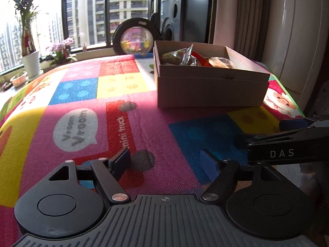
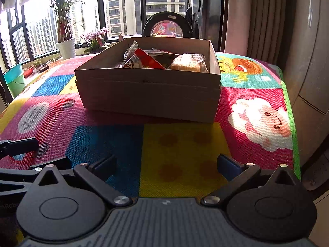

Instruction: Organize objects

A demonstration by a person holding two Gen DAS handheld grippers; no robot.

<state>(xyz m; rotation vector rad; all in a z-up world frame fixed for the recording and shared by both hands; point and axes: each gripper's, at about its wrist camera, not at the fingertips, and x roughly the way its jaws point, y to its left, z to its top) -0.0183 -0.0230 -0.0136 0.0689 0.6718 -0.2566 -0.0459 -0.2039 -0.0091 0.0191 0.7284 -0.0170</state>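
Both claws spread wide, empty: left claw (image 1: 166, 162), right claw (image 2: 166, 164). The cardboard box (image 2: 148, 94) of wrapped snacks (image 2: 144, 61) sits far-centre on the surface (image 2: 174, 154), directly ahead of, and nearer to, the right claw.

Backlit window (image 1: 86, 14) glare, shadowed foreground, fisheye curvature

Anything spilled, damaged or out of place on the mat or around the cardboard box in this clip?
Nothing stands out. The cardboard box sits flat on the play mat, wrapped snacks stay inside its walls, and the left gripper and right gripper are open and empty.
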